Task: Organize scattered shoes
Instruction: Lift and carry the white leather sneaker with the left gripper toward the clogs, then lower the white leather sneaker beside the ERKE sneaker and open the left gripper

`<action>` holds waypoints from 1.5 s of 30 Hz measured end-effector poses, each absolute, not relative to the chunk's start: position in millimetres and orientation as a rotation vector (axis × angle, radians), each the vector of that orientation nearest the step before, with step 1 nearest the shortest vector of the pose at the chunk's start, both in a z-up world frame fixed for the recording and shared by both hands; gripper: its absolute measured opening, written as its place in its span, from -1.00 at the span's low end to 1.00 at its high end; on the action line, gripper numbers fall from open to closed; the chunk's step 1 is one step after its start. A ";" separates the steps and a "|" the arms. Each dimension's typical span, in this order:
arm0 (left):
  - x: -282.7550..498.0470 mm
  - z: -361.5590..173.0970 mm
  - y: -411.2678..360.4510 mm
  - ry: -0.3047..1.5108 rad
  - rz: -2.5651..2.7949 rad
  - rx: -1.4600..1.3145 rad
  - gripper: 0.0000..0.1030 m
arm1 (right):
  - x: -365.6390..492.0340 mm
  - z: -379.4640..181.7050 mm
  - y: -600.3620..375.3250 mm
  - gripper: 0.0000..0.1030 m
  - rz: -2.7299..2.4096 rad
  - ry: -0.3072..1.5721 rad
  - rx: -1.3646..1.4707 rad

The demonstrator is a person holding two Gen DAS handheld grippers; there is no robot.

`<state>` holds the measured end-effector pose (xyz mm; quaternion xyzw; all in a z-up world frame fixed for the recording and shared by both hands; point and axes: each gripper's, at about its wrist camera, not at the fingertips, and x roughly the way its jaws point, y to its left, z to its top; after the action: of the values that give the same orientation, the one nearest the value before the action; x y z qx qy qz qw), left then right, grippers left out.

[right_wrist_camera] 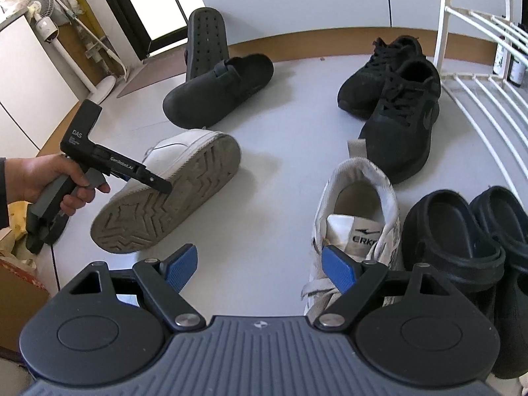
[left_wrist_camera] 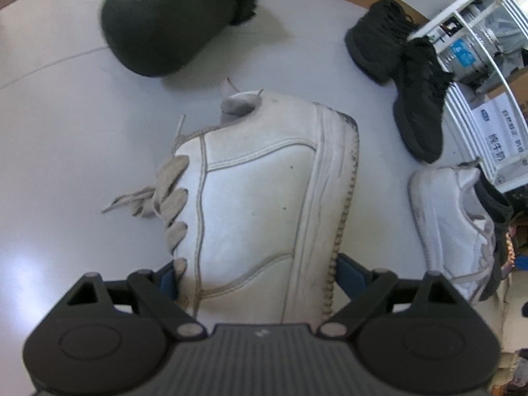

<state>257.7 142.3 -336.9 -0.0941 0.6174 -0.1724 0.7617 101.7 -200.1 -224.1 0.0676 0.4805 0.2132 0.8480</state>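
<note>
White sneaker [left_wrist_camera: 260,204], lying on its side on the pale grey floor [left_wrist_camera: 66,165], sole turned toward my right wrist camera; my left hand-held gripper [left_wrist_camera: 255,275] straddles it with the jaws set wide, one blue pad at the laces, the other at the sole edge, gripping it. Beyond it, two black clogs [right_wrist_camera: 217,89], one propped upright against the other. To the right, a pair of black lace-up sneakers [right_wrist_camera: 401,109], side by side near the white wire rack [right_wrist_camera: 475,99]. Nearer me, the second white sneaker [right_wrist_camera: 358,221] stands upright, beside a pair of black slip-on clogs [right_wrist_camera: 462,244]. My right hand-held gripper [right_wrist_camera: 260,267] hangs wide open and empty, its right pad just over that sneaker's laces. My left hand [right_wrist_camera: 43,181] grips the left tool's handle.
</note>
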 end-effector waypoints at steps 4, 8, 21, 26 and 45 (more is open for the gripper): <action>250.4 -338.7 119.1 1.357 -0.422 -0.218 0.79 | 100.2 -222.7 -203.5 0.68 0.450 1.006 0.141; 245.5 -342.1 97.5 1.361 -0.452 -0.231 0.79 | 100.4 -223.2 -209.3 0.68 0.435 1.006 0.151; 224.9 -335.4 59.0 1.371 -0.556 -0.219 0.73 | 97.7 -224.5 -212.3 0.68 0.441 1.009 0.165; 220.3 -334.8 55.0 1.385 -0.573 -0.217 0.74 | 97.5 -226.8 -212.2 0.68 0.442 1.018 0.167; 231.4 -333.3 67.0 1.374 -0.565 -0.378 0.87 | 99.0 -233.6 -211.7 0.68 0.431 1.041 0.152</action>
<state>231.4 67.0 -333.3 -0.1711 0.6216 -0.2558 0.7203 99.0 -211.7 -233.6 0.0721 0.4930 0.2041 0.8426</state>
